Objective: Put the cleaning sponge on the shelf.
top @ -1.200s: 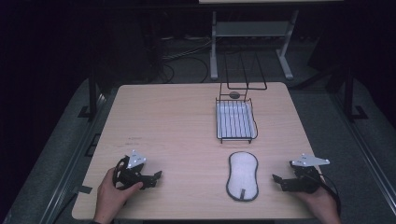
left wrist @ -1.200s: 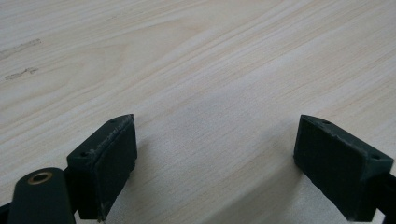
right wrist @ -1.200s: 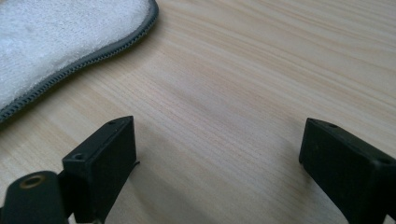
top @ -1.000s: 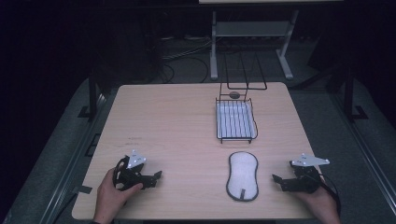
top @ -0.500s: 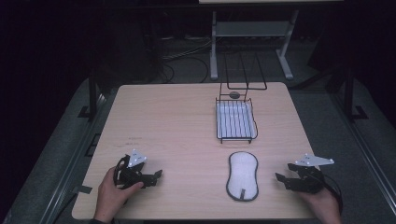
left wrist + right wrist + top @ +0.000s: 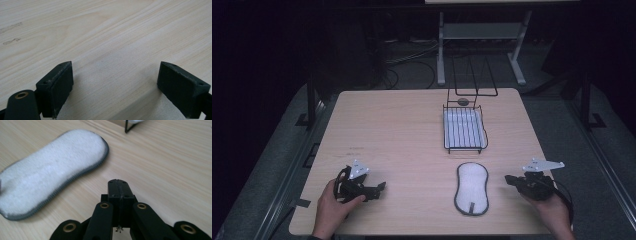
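Between the right gripper's [image 6: 117,185] jaws nothing is caught: they have just been closing and now stand pressed flat together, pad against pad, over bare wood. Just ahead of them and off to one side in the right gripper view lies the white pad [image 6: 50,170], a long oval of fluffy cloth with a dark grey stitched border, flat on the desk [image 6: 175,157] and apart from the jaws. From the high view that pad [image 6: 472,187] sits near the front edge of the desk [image 6: 397,130], between the two hands and nearer the right one, with a small tab at its near end.

Over at the left gripper [image 6: 116,87], the jaws stand wide apart with only pale wood grain between them. The high view shows this gripper [image 6: 379,187] held low over the desk by the left hand [image 6: 332,205], well apart from the pad. The right hand [image 6: 554,207] holds its gripper [image 6: 508,179] near the desk's right front corner.

Farther back, beyond the pad, stands a black wire rack [image 6: 464,129] on the desk, with a small dark round thing [image 6: 463,101] just behind it.
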